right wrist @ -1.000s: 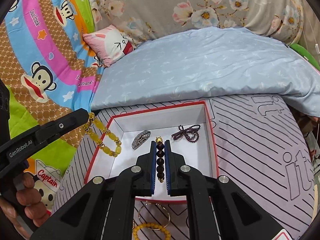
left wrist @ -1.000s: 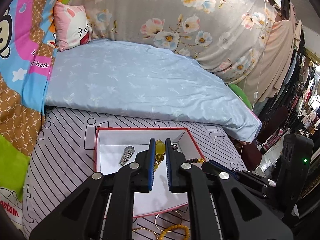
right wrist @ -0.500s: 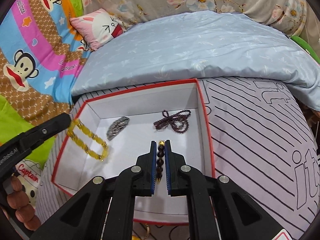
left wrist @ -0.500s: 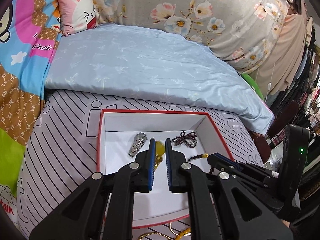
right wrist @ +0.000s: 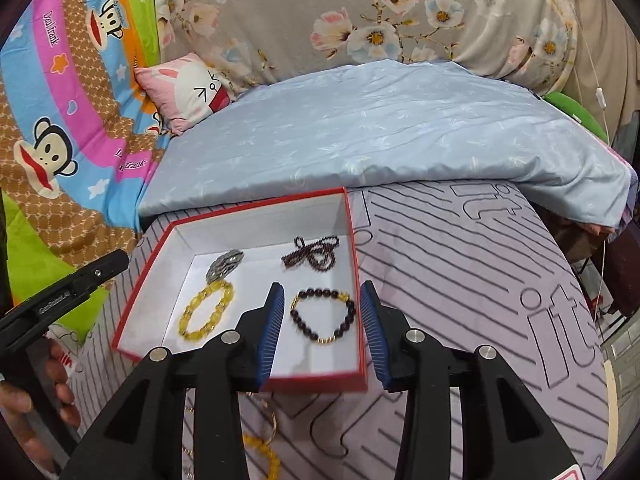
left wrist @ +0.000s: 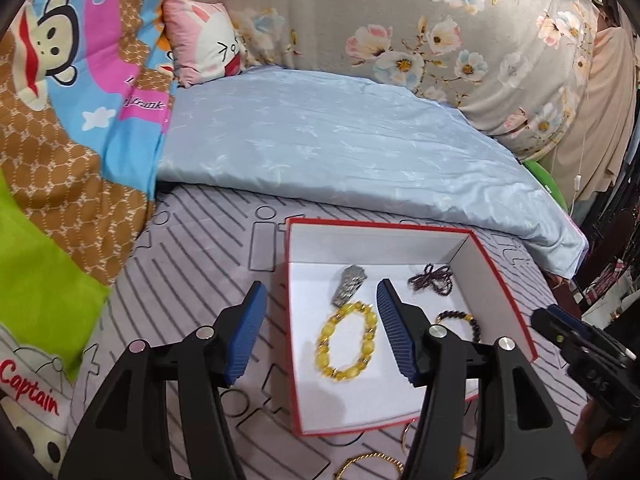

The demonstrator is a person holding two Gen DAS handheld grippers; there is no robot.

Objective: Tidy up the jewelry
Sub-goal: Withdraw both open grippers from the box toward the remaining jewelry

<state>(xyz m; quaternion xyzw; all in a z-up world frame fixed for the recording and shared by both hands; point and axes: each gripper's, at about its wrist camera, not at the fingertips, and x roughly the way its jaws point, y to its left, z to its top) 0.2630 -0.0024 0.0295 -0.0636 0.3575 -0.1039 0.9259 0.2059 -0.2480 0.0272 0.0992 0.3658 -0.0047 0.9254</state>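
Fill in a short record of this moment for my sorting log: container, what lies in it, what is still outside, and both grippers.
container: red-edged white box on the striped bedsheet
in box: yellow bead bracelet, dark bead bracelet, silver watch band, dark purple bead string
outside box: gold bangles and yellow beads on the sheet, near edge, partly hidden
left gripper: jaws just opened, pads clear of the yellow bracelet
right gripper: jaws just opened, dark bracelet lying free between them
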